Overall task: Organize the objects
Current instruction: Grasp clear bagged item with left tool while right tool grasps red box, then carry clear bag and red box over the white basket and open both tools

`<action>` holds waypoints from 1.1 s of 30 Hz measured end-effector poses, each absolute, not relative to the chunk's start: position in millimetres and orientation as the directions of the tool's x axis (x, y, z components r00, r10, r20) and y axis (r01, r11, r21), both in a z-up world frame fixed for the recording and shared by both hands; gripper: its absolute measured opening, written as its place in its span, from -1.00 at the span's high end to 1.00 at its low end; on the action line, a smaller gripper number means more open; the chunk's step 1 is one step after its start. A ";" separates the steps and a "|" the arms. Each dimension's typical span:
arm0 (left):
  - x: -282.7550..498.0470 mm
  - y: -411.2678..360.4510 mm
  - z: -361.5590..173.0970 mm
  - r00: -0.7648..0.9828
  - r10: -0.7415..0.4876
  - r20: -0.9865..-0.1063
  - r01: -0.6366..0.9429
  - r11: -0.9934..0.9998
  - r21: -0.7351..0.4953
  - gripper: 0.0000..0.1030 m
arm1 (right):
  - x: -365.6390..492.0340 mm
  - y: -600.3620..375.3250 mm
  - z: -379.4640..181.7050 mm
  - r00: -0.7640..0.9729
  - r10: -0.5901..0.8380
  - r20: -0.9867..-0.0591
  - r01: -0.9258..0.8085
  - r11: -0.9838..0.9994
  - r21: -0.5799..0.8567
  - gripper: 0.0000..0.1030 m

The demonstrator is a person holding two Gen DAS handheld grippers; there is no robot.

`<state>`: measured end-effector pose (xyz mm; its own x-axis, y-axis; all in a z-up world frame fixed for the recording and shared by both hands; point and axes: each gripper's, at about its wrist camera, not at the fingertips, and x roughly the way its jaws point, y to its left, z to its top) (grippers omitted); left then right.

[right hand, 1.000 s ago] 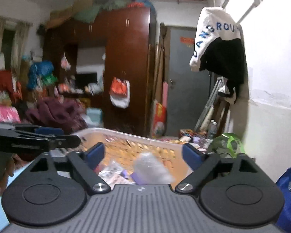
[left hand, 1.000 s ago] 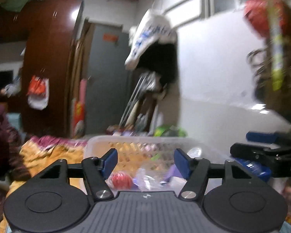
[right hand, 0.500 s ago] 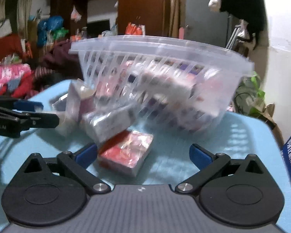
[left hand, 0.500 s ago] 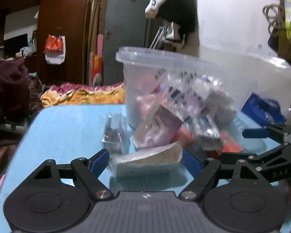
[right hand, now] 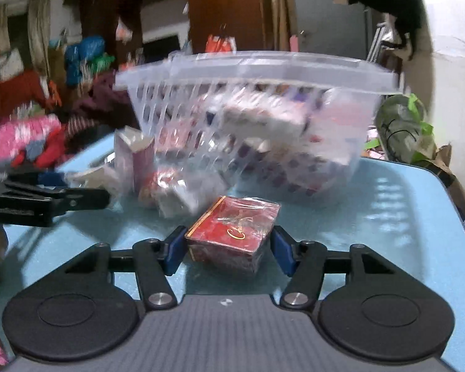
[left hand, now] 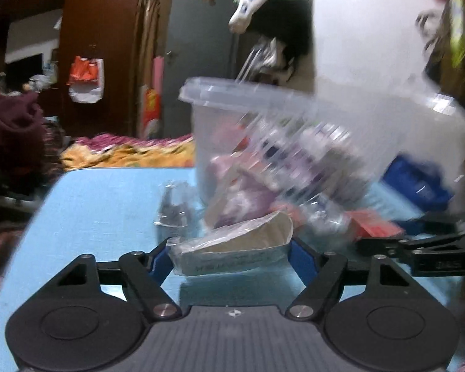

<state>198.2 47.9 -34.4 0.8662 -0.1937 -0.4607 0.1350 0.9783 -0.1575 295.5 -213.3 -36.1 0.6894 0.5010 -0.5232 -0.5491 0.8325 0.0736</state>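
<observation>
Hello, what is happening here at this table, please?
A person works two handheld grippers at a blue table. The right gripper has just been closing around a red box, which sits between its blue pads. The left gripper straddles a grey packet; its jaws have also just narrowed. Behind stands a clear basket full of packets, with more lying beside it.

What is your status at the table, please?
Left hand-held gripper just closing on silver packet. Right hand-held gripper just closing on red box. Clear basket behind, loose packets beside.
</observation>
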 end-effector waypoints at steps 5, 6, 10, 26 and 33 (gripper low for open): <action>180.8 43.9 -39.0 0.879 -0.273 -0.390 0.214 0.958 -0.189 -0.55 | 287.5 -234.9 -30.2 0.757 0.473 -0.451 -0.494 0.866 0.078 -0.19; 180.0 40.7 -40.5 0.877 -0.279 -0.392 0.227 0.958 -0.174 -0.55 | 288.8 -237.3 -30.1 0.760 0.473 -0.446 -0.488 0.868 0.088 -0.19; 175.1 34.5 -41.0 0.880 -0.293 -0.373 0.257 0.956 -0.144 -0.55 | 289.8 -237.1 -29.6 0.764 0.475 -0.435 -0.488 0.868 0.091 -0.19; 170.6 43.9 -41.3 0.893 -0.304 -0.333 0.256 0.950 -0.181 -0.55 | 276.9 -232.0 -27.5 0.807 0.470 -0.357 -0.492 0.870 0.033 -0.17; 168.1 45.6 -41.9 0.897 -0.306 -0.317 0.259 0.948 -0.183 -0.55 | 271.1 -234.1 -25.9 0.815 0.485 -0.317 -0.500 0.865 0.037 -0.17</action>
